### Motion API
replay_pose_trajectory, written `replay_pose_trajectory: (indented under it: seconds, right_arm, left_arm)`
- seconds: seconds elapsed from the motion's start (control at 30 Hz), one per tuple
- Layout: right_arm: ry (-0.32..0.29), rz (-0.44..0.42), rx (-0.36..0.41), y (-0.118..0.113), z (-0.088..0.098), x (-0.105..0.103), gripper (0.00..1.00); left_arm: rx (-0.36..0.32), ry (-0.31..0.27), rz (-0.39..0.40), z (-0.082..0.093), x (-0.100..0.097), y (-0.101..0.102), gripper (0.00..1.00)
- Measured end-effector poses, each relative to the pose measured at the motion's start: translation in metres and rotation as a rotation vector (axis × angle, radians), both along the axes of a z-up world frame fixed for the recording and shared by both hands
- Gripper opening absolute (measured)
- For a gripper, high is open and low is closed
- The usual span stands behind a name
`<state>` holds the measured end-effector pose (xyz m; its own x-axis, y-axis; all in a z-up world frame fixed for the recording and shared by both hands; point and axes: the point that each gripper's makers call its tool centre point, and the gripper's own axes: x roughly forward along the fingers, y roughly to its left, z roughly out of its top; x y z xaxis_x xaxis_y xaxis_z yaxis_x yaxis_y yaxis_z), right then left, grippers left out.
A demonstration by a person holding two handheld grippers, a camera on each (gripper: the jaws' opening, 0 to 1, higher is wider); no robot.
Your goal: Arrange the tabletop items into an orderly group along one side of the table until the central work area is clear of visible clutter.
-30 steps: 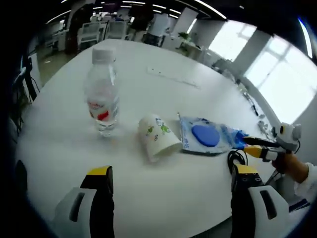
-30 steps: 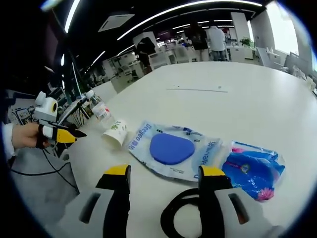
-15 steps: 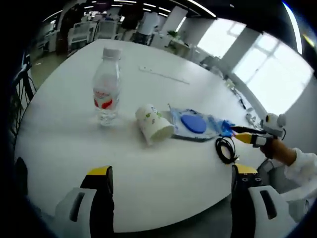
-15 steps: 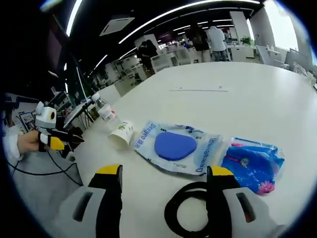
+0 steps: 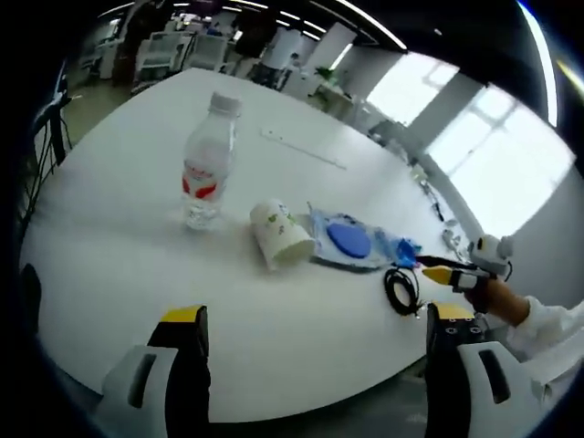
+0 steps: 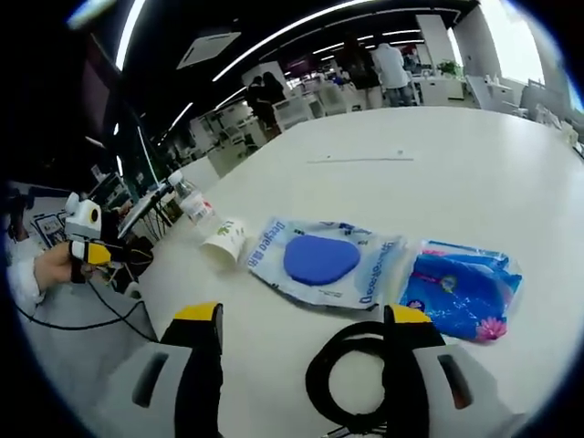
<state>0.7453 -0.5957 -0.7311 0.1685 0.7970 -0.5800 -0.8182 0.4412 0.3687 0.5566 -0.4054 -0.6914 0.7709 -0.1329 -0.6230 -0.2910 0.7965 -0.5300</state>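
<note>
Tabletop clutter sits mid-frame in the left gripper view: a water bottle (image 5: 208, 162) upright, a paper cup (image 5: 279, 234) on its side, then a blue-disc packet (image 5: 348, 243), all above the left gripper (image 5: 315, 319), its jaws spread wide. A black cable coil (image 6: 367, 384) lies between the right gripper (image 6: 303, 318)'s parted, empty jaws, the blue pouch (image 6: 463, 293) at right.
</note>
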Motion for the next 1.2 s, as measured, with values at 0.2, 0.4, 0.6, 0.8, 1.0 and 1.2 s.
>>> replay_pose_trajectory:
  seconds: [0.2, 0.4, 0.6, 0.8, 1.0, 1.2]
  right_arm:
    - [-0.021, 0.035, -0.016, 0.008, 0.002, -0.002, 0.68]
    - [-0.053, 0.061, -0.001, 0.028, 0.016, -0.006, 0.65]
    - [-0.124, 0.18, -0.03, 0.062, 0.02, -0.027, 0.63]
    - [-0.225, 0.342, -0.074, 0.106, 0.016, -0.053, 0.57]
    - [-0.34, 0.446, -0.121, 0.157, 0.006, -0.057, 0.51]
    - [-0.378, 0.476, -0.158, 0.191, -0.01, -0.061, 0.45]
  left_arm:
    - [-0.034, -0.003, 0.0, -0.003, -0.002, -0.005, 0.97]
    - [0.009, 0.002, -0.017, -0.001, -0.002, -0.002, 0.95]
    - [-0.033, -0.008, 0.0, 0.002, -0.002, -0.001, 0.96]
    - [-0.058, -0.015, 0.022, 0.003, -0.006, 0.009, 0.96]
    - [-0.086, -0.041, 0.063, 0.009, -0.008, 0.017, 0.95]
    - [-0.07, -0.061, 0.035, 0.014, -0.002, 0.013, 0.94]
